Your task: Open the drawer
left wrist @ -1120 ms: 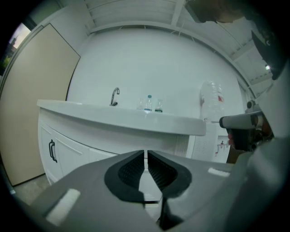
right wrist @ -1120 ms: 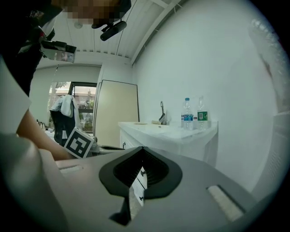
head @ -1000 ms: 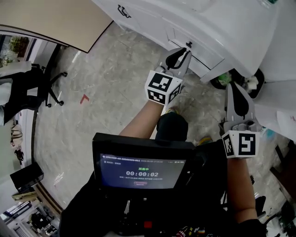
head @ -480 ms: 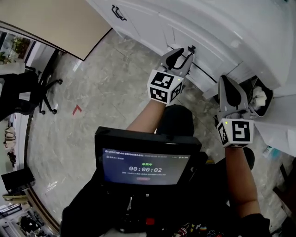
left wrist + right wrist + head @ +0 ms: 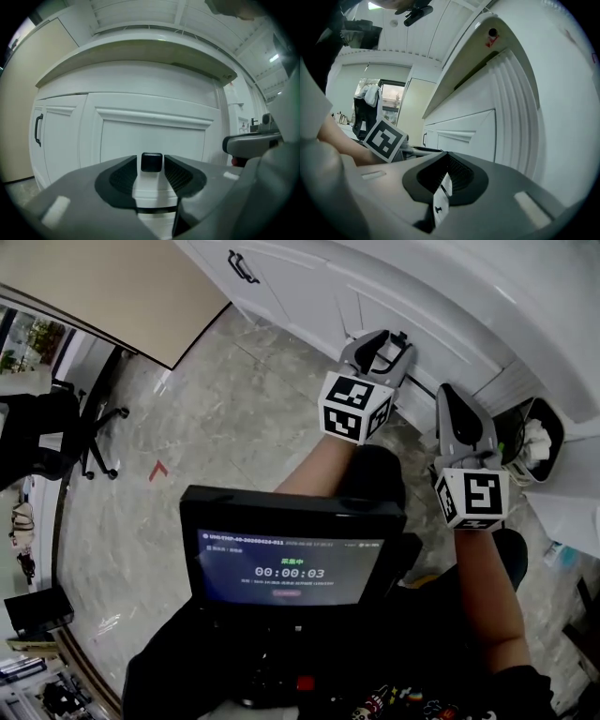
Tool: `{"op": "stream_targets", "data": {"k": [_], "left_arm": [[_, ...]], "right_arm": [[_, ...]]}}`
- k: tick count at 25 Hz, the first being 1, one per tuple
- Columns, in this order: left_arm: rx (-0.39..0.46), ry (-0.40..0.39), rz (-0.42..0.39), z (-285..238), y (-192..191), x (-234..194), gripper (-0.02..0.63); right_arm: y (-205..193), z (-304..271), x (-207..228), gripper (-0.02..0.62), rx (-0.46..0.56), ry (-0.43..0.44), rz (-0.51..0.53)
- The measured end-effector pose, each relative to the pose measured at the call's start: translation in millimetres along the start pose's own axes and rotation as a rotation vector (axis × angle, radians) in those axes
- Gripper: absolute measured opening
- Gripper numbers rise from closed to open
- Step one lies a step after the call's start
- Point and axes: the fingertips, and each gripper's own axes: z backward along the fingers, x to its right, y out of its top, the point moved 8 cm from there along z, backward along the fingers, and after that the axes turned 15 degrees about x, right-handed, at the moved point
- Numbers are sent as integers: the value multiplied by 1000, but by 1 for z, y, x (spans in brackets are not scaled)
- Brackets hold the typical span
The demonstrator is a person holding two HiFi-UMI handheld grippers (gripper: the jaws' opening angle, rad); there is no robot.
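A black monitor point(image 5: 291, 559) is sitting nearest the person, its screen showing the timer 00:00:03; the smaller lines are too blurred to read. Beyond it, the right gripper point(image 5: 452, 397) is hovering just short of the white cabinet point(image 5: 309, 296), its jaws lying together bar a thin slit, holding nothing. The left gripper point(image 5: 389, 341) is reaching the cabinet's drawer point(image 5: 150, 136), its jaws standing apart on either side of the black knob point(image 5: 151, 162), not clamping it. The drawer is sitting closed. A waste bin point(image 5: 553, 427) holding crumpled paper is standing beside the cabinet; an office chair point(image 5: 56, 423) is standing well apart from it
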Motion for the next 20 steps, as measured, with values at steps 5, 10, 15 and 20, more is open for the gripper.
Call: {"op": "stream_targets", "data": {"k": [5, 10, 15, 20], "left_arm": [[15, -20, -29, -6, 2, 3, 167], [13, -13, -43, -6, 0, 3, 147], [12, -17, -32, -1, 2, 2, 141], [7, -18, -26, 5, 4, 5, 132]], "right_arm": [[2, 3, -4, 23, 1, -2, 1], [2, 10, -4, 23, 12, -14, -4], [7, 13, -7, 23, 26, -2, 1], [14, 19, -11, 23, 38, 19, -3]]}}
